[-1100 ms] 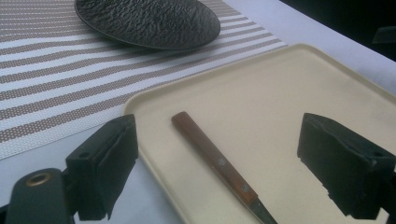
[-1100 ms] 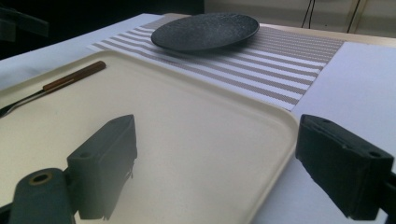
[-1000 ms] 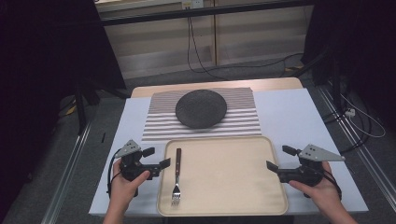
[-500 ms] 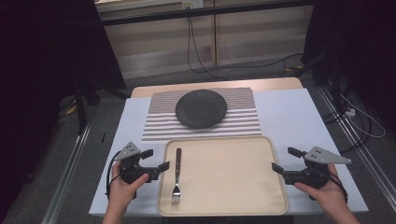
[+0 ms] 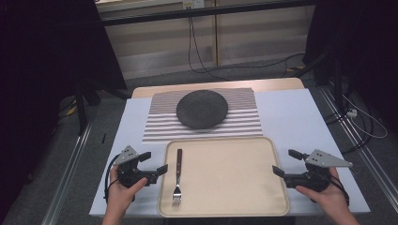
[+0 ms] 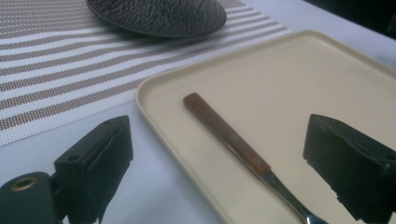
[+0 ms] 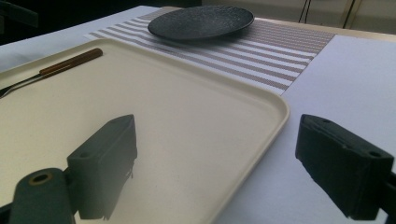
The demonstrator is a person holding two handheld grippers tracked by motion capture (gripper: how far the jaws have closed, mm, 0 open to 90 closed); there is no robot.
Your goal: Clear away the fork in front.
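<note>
Jaws of both the left gripper (image 5: 156, 162) and right gripper (image 5: 284, 162) stand apart and empty, the fork (image 6: 236, 143) lying between the left jaws' line, where a shallow approach could catch the tray (image 5: 281, 187) rim.

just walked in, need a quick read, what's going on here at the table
A person holds tongs in each hand at either side of a beige tray. The left tongs sit open at the tray's left edge, near a fork lying on the tray. The right tongs are open at the right edge. Neither holds anything. A dark plate sits on a striped mat beyond.
</note>
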